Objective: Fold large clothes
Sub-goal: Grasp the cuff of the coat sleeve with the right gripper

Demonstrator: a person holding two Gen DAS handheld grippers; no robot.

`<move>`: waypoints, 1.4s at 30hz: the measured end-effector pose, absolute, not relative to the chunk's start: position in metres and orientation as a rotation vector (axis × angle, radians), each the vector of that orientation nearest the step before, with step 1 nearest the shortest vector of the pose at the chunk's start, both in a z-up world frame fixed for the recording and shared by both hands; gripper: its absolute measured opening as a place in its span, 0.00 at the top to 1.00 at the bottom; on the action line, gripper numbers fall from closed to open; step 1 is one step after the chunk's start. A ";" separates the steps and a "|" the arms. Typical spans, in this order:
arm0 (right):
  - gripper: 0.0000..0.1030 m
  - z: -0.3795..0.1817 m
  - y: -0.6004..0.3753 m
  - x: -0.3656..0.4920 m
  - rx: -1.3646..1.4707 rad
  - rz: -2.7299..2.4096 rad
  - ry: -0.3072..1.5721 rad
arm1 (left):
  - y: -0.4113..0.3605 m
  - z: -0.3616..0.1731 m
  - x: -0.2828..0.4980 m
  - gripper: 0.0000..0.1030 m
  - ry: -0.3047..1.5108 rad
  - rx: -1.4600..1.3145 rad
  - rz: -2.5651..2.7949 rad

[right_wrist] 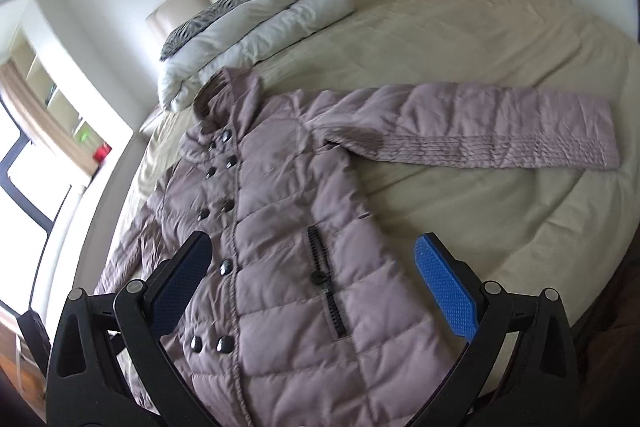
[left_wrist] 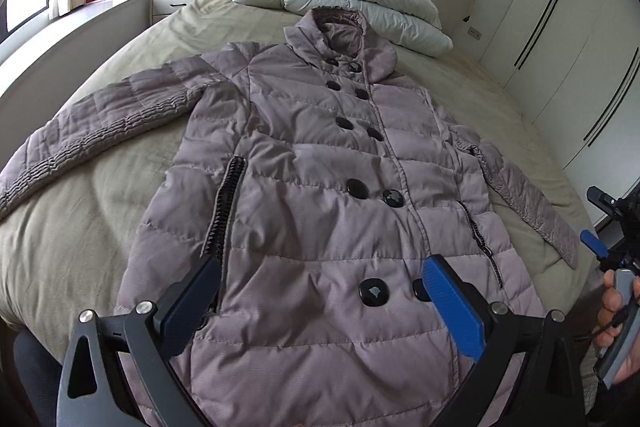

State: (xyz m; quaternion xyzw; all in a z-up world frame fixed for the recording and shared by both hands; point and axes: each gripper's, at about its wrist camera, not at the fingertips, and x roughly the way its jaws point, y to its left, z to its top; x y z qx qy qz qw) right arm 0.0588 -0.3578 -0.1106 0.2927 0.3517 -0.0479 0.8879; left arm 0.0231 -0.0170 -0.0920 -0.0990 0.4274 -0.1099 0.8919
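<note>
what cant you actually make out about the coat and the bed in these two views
- Coat hem: cut off by the bottom edge in both views, behind the open left gripper and open right gripper.
- One sleeve: in the right wrist view it runs under the gripper's finger, cuff unseen.
- Coat's back: hidden, it lies face up on the bed.
- Zebra-print pillow: blurred, mostly behind the white duvet.
</note>
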 end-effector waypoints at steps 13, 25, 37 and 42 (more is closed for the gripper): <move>0.00 -0.255 -0.603 0.003 1.410 -0.227 0.541 | -0.038 -0.108 0.061 0.00 0.952 -0.245 -0.284; 0.00 -0.288 -0.690 -0.001 1.552 -0.381 0.381 | -0.048 -0.120 0.068 0.00 0.972 -0.285 -0.359; 0.57 -0.260 -0.713 0.012 1.270 -0.521 0.508 | -0.032 -0.119 0.069 0.00 0.946 -0.322 -0.363; 0.74 -0.224 -0.702 0.020 1.111 -0.568 0.535 | -0.015 -0.114 0.065 0.00 0.918 -0.346 -0.348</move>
